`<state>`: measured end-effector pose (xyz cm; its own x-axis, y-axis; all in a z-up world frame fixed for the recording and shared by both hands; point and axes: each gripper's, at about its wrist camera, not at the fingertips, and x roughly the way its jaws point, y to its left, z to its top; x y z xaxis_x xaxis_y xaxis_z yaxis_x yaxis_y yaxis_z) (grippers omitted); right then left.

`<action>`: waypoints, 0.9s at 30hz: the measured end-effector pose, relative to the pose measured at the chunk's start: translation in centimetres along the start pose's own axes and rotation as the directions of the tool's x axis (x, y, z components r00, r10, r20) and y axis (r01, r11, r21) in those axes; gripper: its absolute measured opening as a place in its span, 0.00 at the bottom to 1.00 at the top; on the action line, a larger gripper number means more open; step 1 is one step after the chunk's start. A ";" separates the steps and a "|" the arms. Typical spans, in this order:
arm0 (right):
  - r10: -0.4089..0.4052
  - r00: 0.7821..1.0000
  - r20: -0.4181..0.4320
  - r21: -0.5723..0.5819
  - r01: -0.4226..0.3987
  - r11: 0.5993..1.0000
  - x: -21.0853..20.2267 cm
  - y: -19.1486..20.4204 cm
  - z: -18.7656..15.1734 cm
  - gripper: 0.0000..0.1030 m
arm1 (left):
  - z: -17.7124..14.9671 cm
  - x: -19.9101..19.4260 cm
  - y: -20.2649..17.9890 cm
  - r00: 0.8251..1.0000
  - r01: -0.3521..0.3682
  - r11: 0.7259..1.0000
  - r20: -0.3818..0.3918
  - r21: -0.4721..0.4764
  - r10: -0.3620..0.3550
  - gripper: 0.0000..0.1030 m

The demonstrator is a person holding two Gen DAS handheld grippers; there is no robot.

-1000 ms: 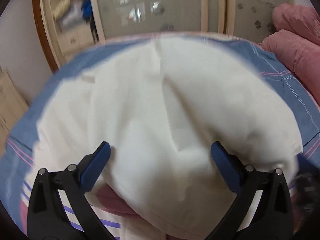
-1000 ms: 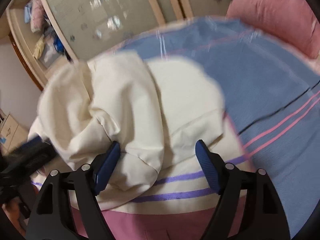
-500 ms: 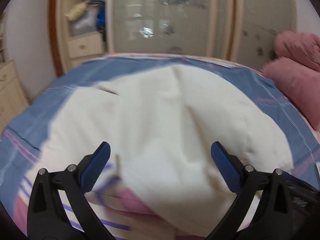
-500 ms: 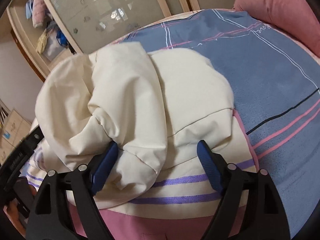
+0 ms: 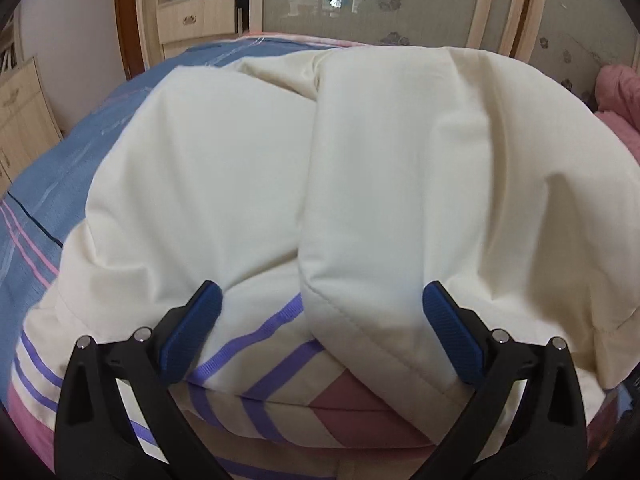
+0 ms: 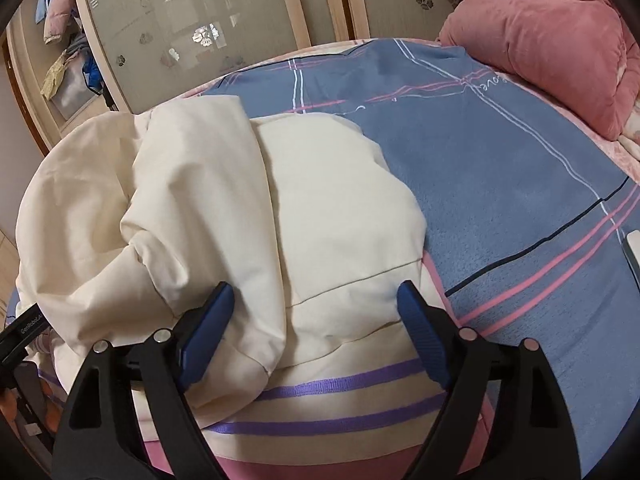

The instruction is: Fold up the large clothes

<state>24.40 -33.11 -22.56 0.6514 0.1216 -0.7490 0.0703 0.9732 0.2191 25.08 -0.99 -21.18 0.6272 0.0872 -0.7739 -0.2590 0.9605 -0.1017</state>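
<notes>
In the left wrist view the left gripper (image 5: 320,320) hangs with its blue pads (image 5: 192,332) spread wide and nothing between them, low over the cream garment (image 5: 400,160); the garment lies heaped on the blue bedspread (image 5: 60,168), a rounded fold running down its middle, its purple-striped and pink hem nearest the camera. In the right wrist view the right gripper (image 6: 316,332) is likewise wide apart and empty above the garment (image 6: 320,220); the bedspread (image 6: 500,160) stretches to the right toward a pink quilt (image 6: 540,48).
</notes>
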 end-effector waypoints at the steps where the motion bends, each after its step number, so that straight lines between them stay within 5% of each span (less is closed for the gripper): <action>1: 0.009 1.000 -0.008 0.010 -0.008 1.000 0.0 -0.2 0.1 0.84 | -0.1 0.0 0.3 1.000 0.010 1.000 -0.002 -0.012 -0.010 0.98; 5: 0.019 0.998 0.054 0.081 -0.024 0.996 -2.3 -0.6 0.4 0.84 | -0.2 -3.3 1.7 0.994 0.045 0.994 0.108 -0.103 -0.034 0.98; 7: 0.031 0.984 0.178 0.064 -0.043 0.997 -5.3 0.1 0.7 0.83 | -0.3 -5.1 1.7 0.985 0.076 0.990 0.166 -0.117 -0.056 0.98; 10: 0.091 0.944 0.316 -0.053 -0.078 0.996 -8.6 2.3 0.2 0.84 | -0.9 -5.4 -0.4 0.988 0.061 0.998 0.146 -0.027 -0.057 0.98; 13: 0.115 0.971 0.211 -0.139 -0.086 0.987 -6.4 4.4 -0.3 0.84 | -2.1 -4.2 -2.3 0.995 0.006 0.998 0.102 0.057 -0.012 0.98; 16: 0.078 0.994 0.072 -0.108 -0.070 0.992 -2.3 4.1 -0.8 0.84 | -2.8 -3.0 -2.5 0.997 -0.023 0.997 0.080 0.077 0.017 0.98; 20: 0.157 0.986 -0.054 0.009 -0.156 0.988 0.4 2.1 -0.4 0.93 | -2.4 -1.4 -2.4 0.999 -0.030 0.996 0.030 0.082 0.027 0.98; 24: 0.178 0.984 -0.017 0.023 -0.177 0.984 -1.0 1.9 0.0 0.93 | -2.4 -3.6 -1.6 0.994 0.032 0.999 0.106 0.021 -0.034 0.98; 27: 0.179 0.976 0.126 -0.009 -0.179 0.984 -4.5 2.5 -0.2 0.93 | -2.4 -5.8 -1.4 0.981 0.035 0.999 0.193 0.007 -0.035 0.98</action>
<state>21.52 -31.24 -18.75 0.7434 0.2680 -0.6128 -0.0543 0.9374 0.3441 20.06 -3.44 -18.05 0.7659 0.1026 -0.6347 -0.2319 0.9648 -0.1239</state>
